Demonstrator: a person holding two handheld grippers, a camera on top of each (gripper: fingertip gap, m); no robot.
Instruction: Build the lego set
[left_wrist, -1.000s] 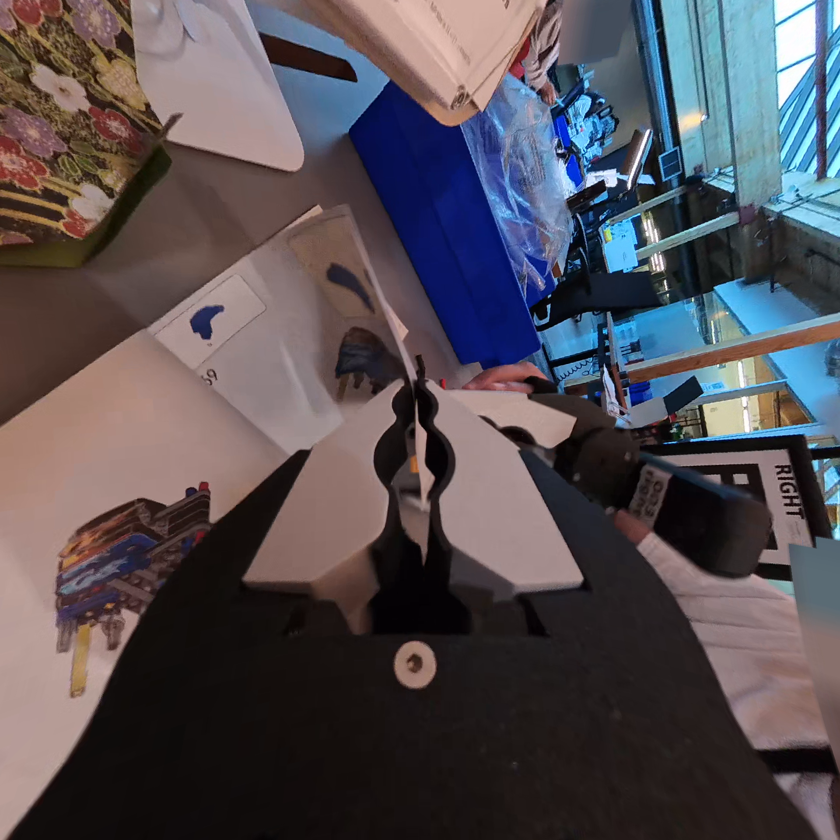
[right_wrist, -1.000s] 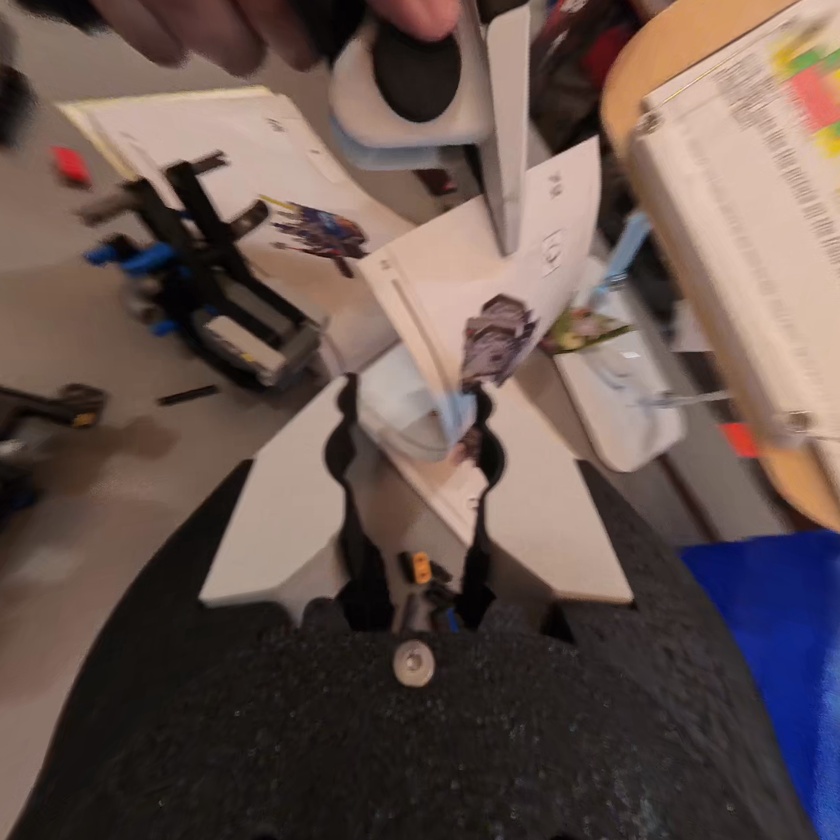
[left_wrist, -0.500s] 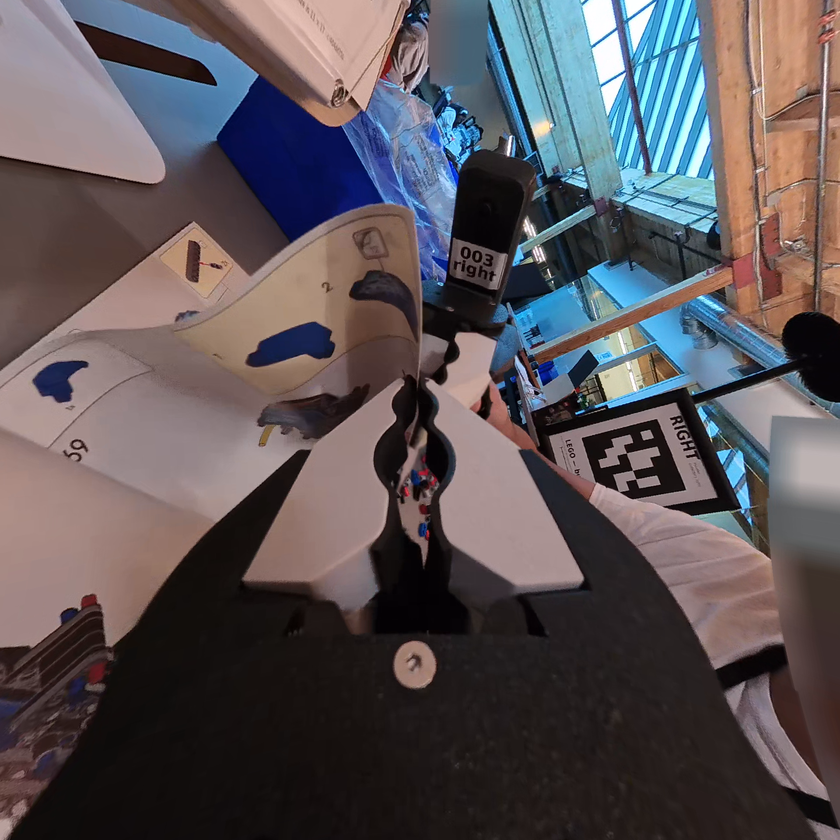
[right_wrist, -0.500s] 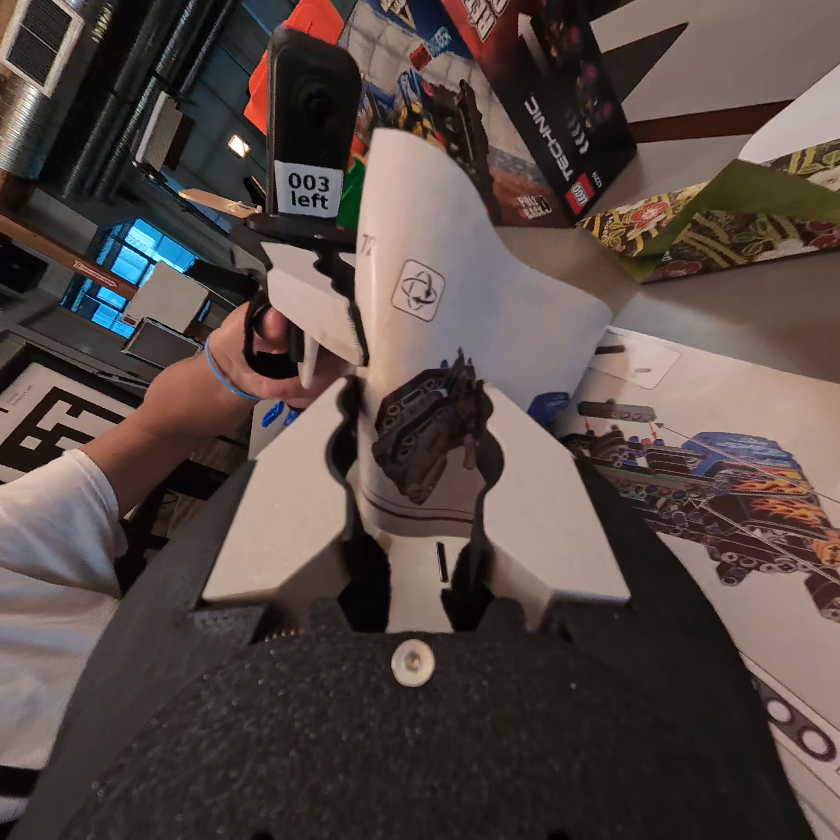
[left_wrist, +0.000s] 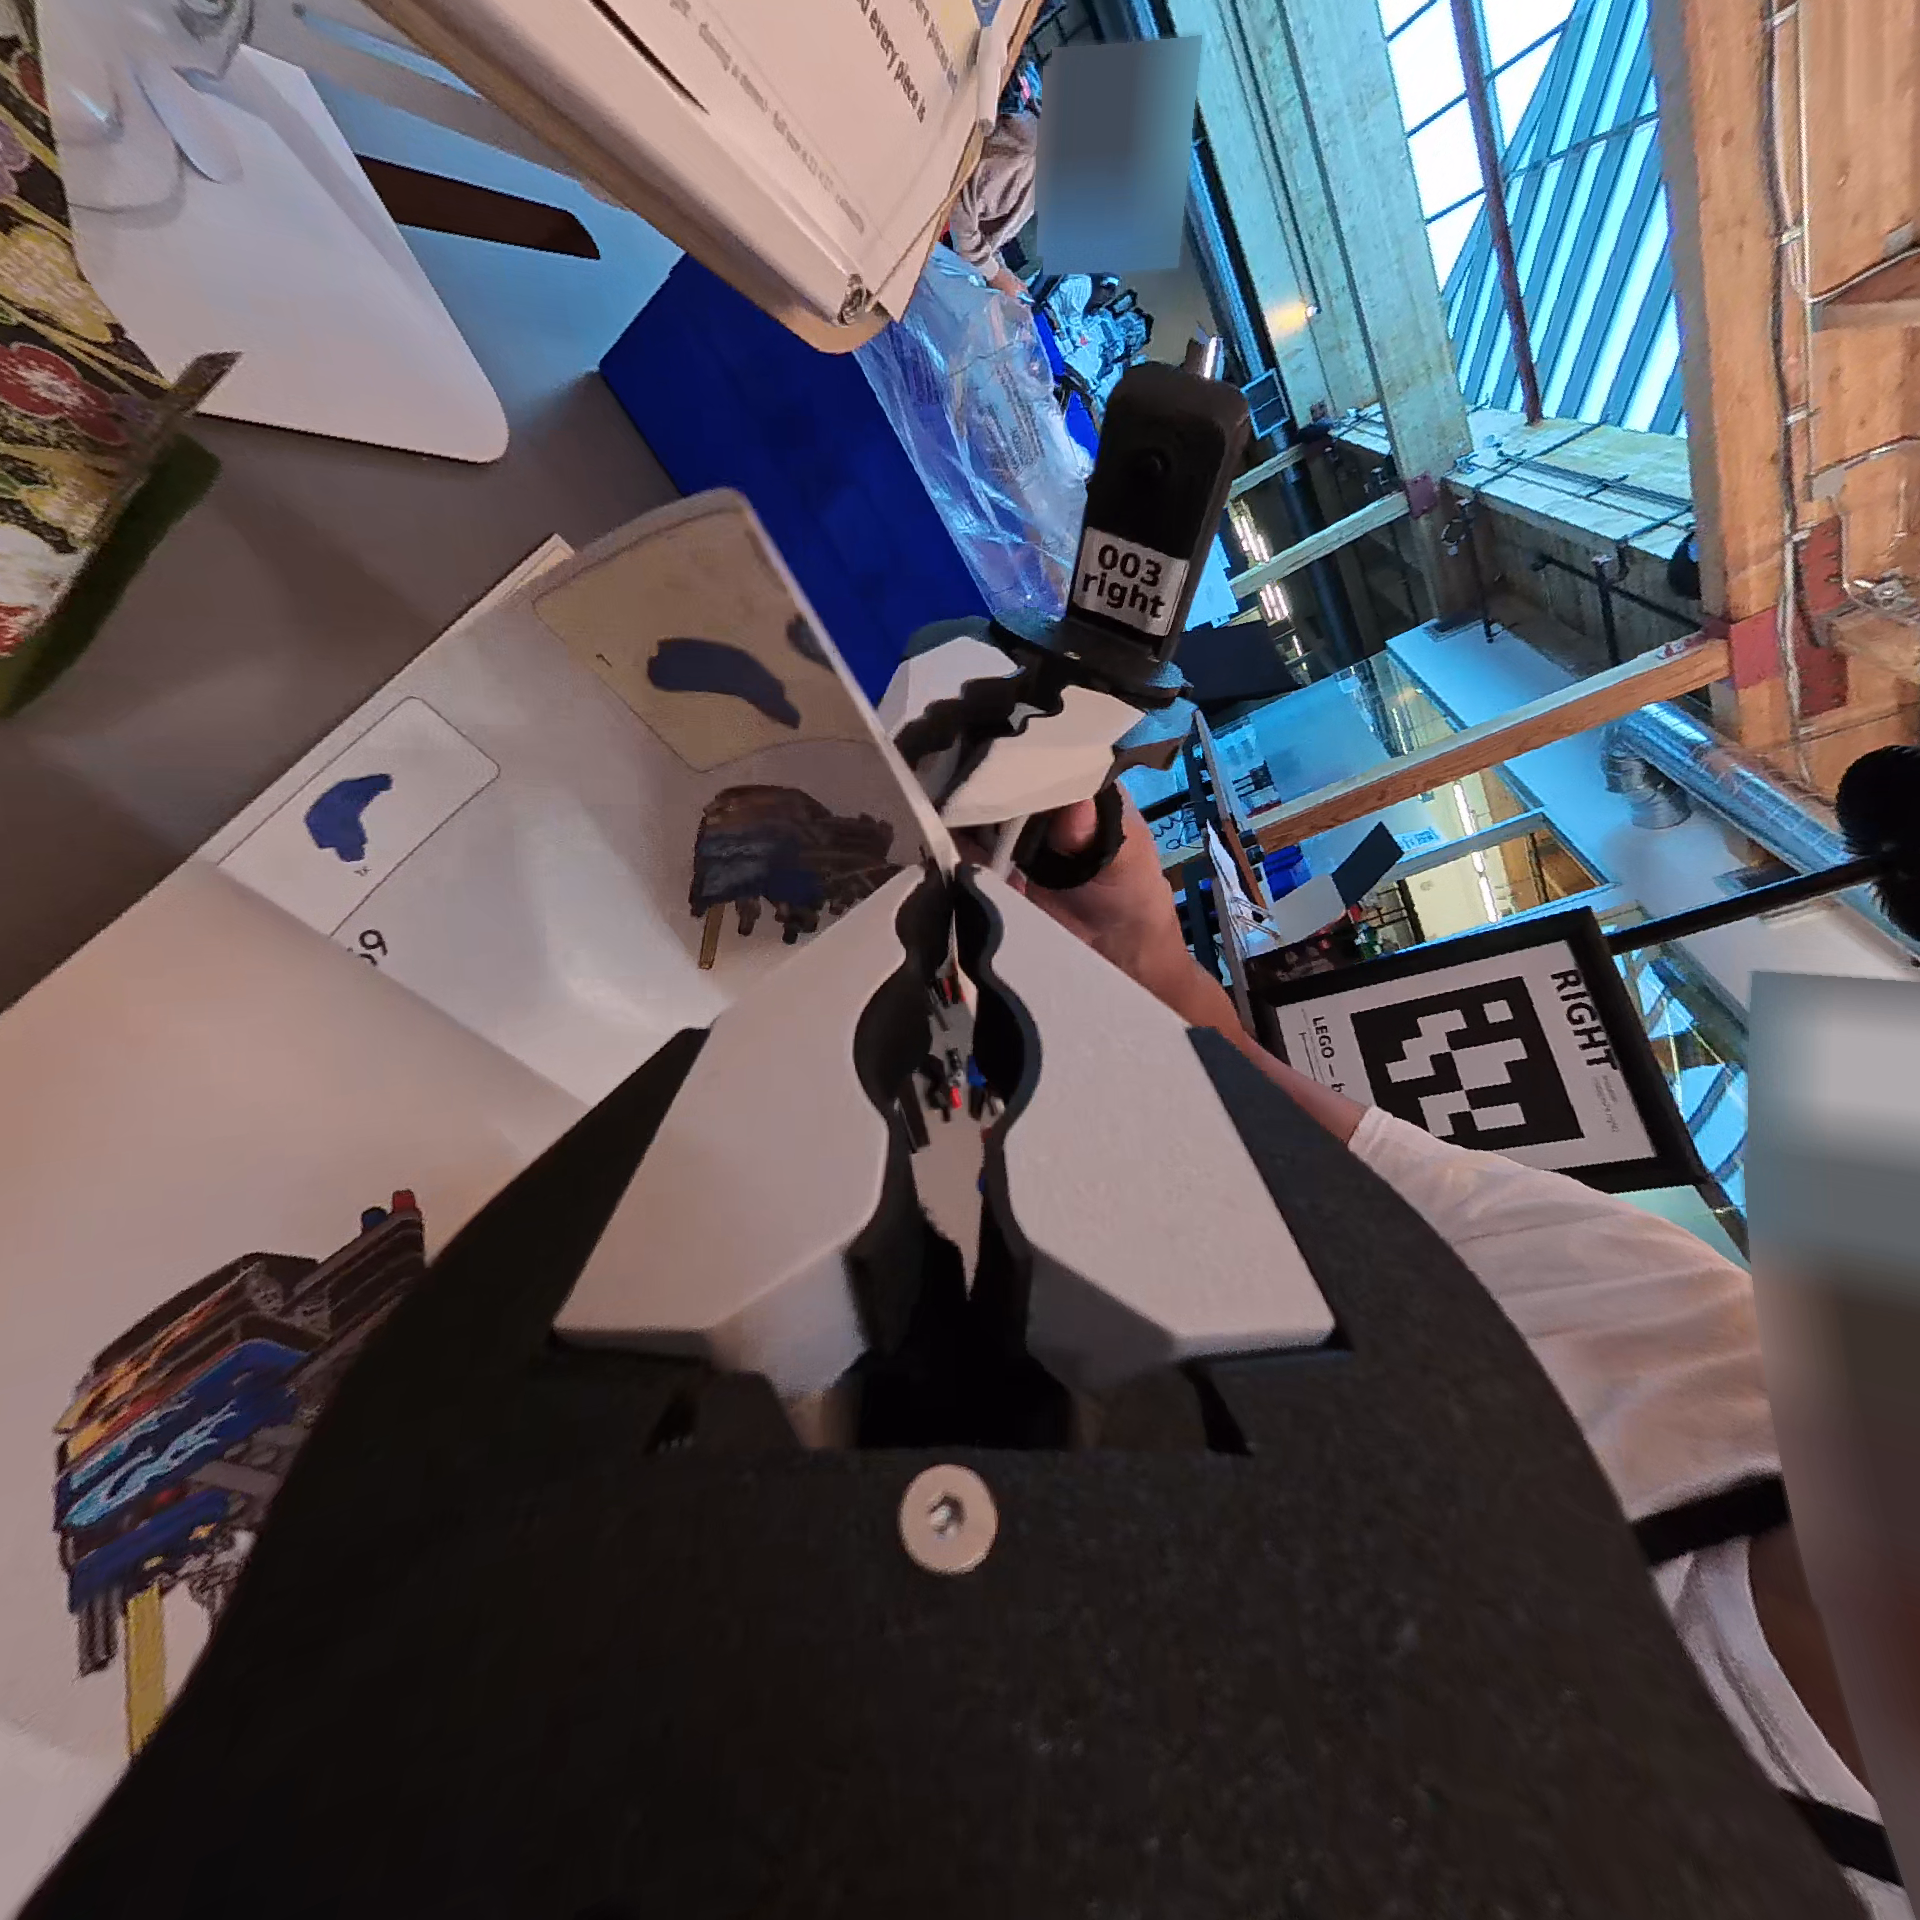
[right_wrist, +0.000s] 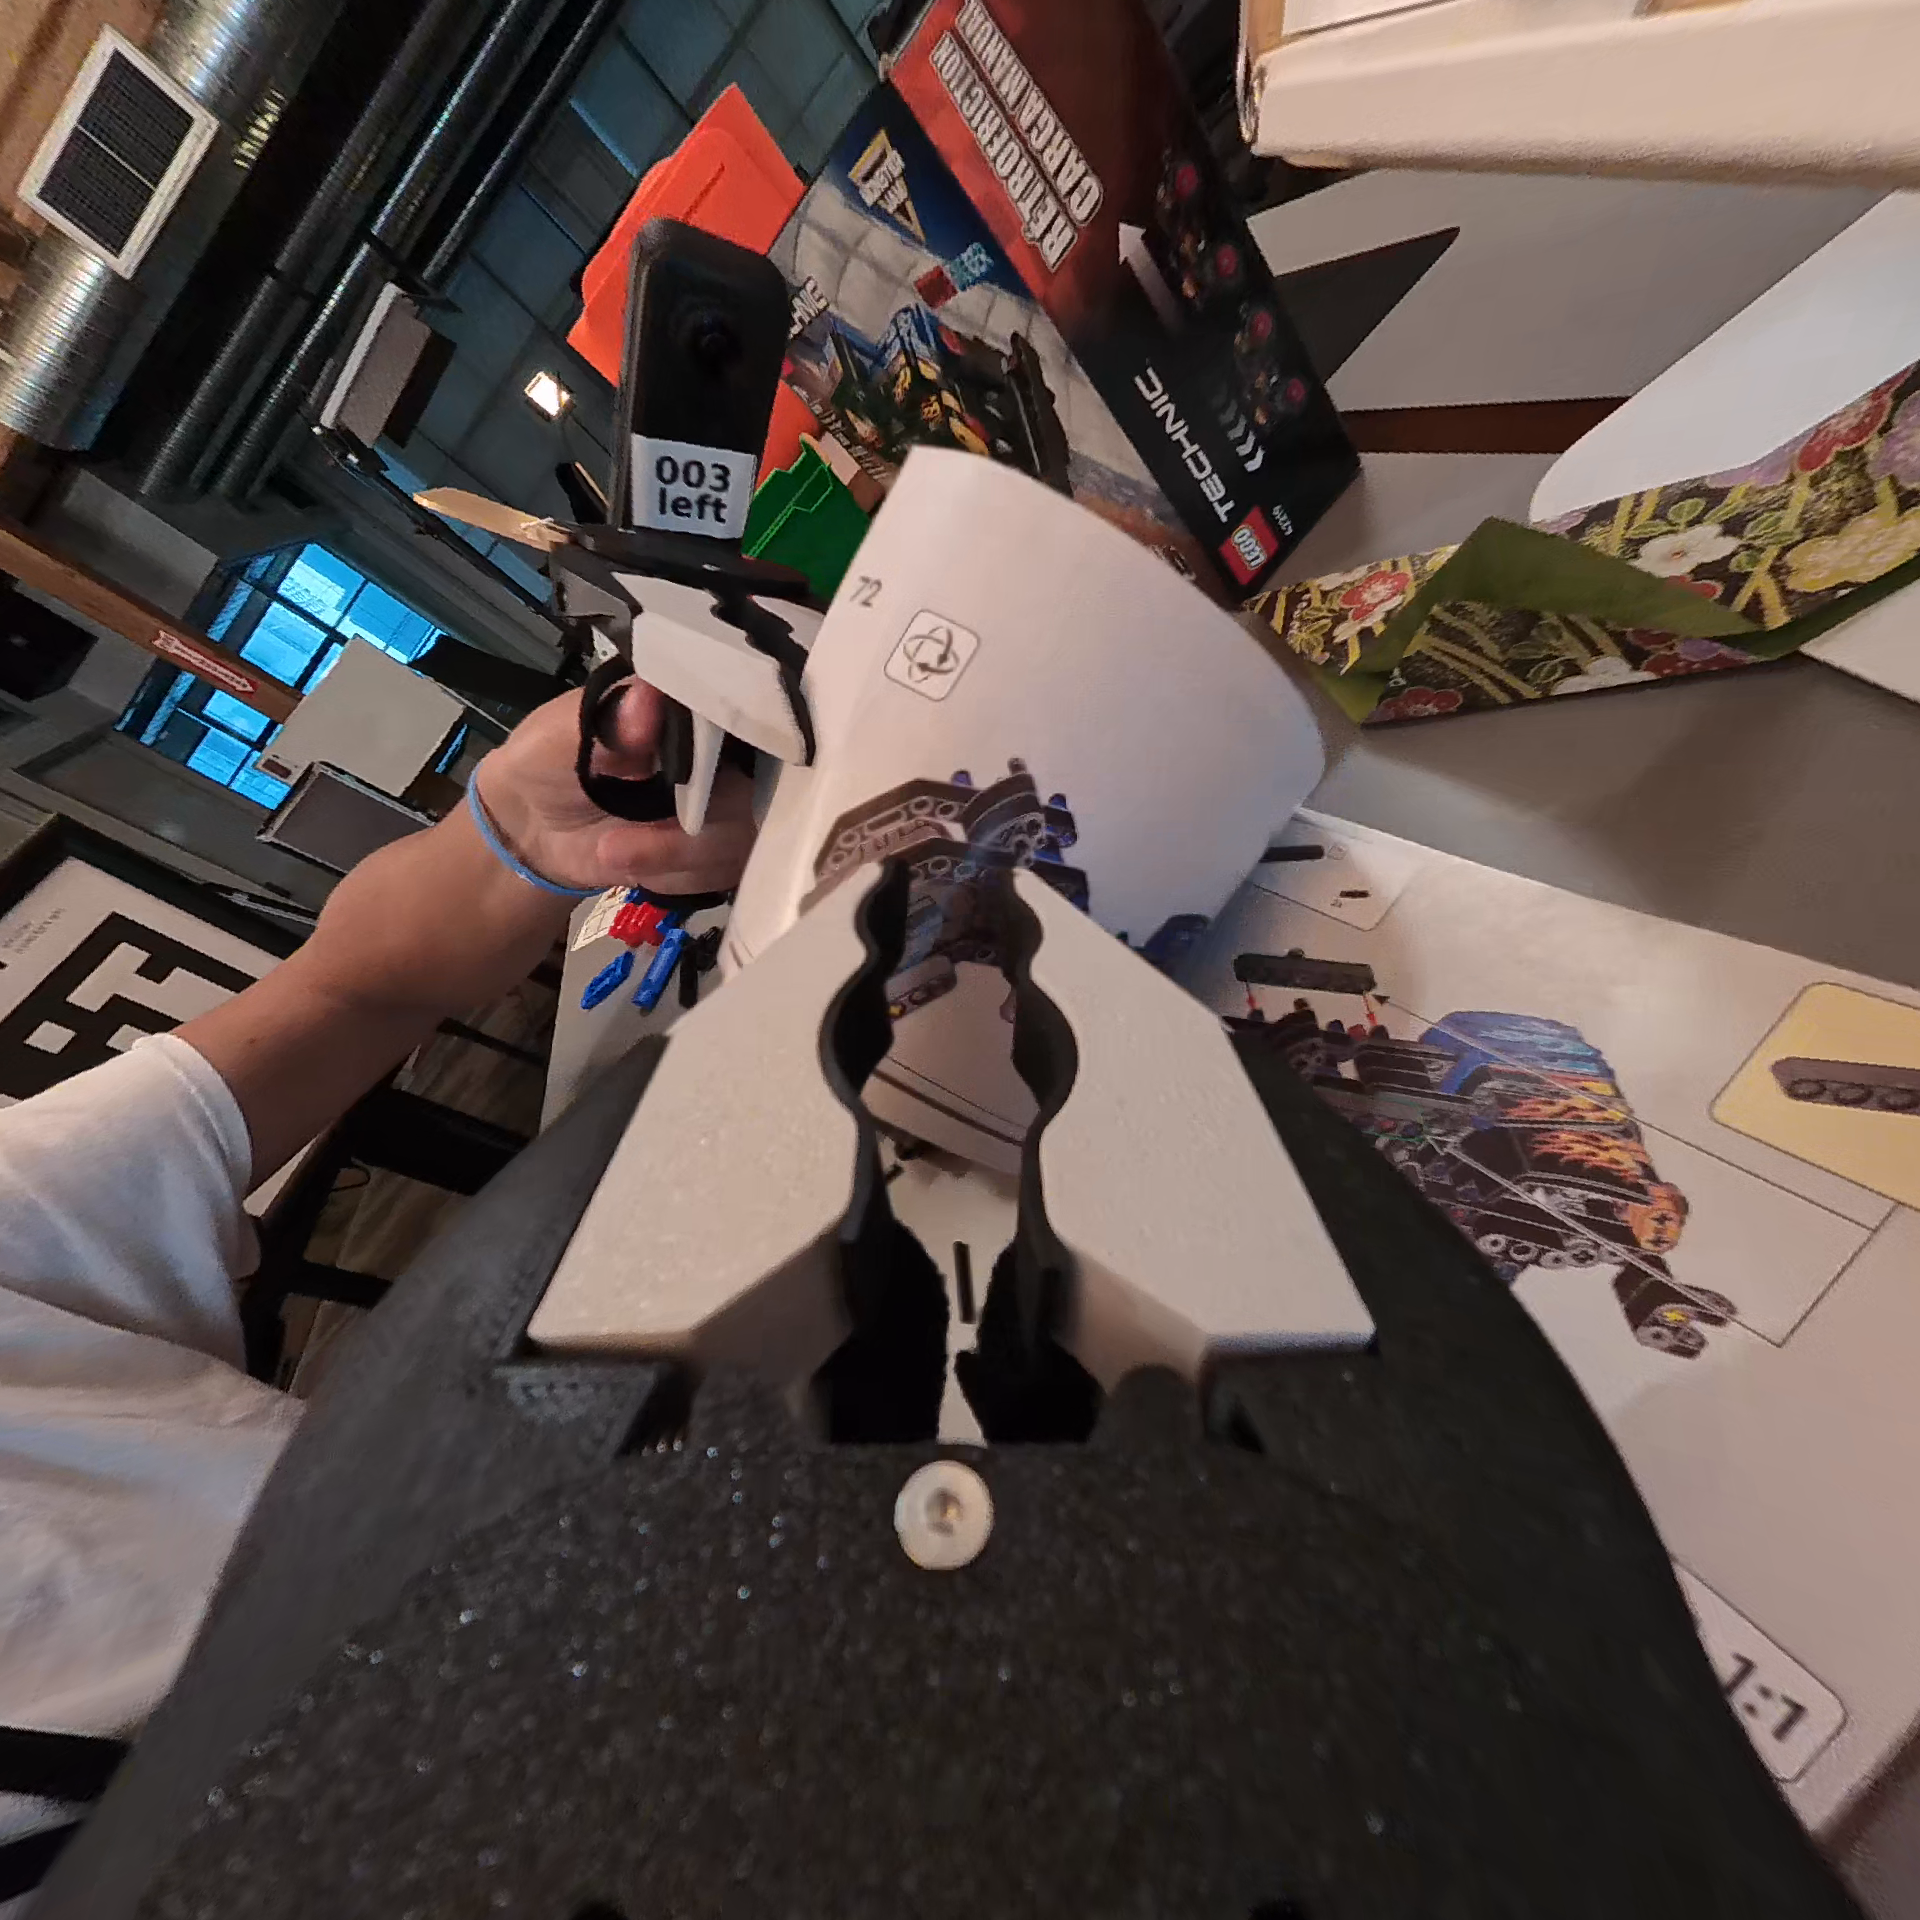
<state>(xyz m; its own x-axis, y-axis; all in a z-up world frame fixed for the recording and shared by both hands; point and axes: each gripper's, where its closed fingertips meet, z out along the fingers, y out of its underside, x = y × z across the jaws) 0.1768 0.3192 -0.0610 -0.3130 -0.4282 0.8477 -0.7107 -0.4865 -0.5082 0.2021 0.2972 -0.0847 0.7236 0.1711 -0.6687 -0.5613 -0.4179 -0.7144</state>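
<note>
The Lego instruction booklet (left_wrist: 499, 914) lies open on the grey table. My left gripper (left_wrist: 951, 883) is shut on the edge of one page (left_wrist: 727, 665) and holds it lifted and curled. In the right wrist view the same curled page (right_wrist: 1039, 675) stands up, pinched by the left gripper (right_wrist: 795, 675). My right gripper (right_wrist: 951, 878) is open and empty, close in front of that page, above the flat page (right_wrist: 1558, 1039). It also shows in the left wrist view (left_wrist: 940, 743), just behind the lifted page. Loose blue and red Lego pieces (right_wrist: 634, 956) lie past the booklet.
The Lego set box (right_wrist: 1143, 312) stands at the back. A floral box (right_wrist: 1662, 582) and a white board (left_wrist: 291, 291) lie beside the booklet. A blue mat (left_wrist: 769, 436) and a black-and-white marker sign (left_wrist: 1455, 1049) are near the table edge.
My left gripper kept hold of the page and raised it into a standing curl. My right gripper swung round from the table to face the page and the left gripper.
</note>
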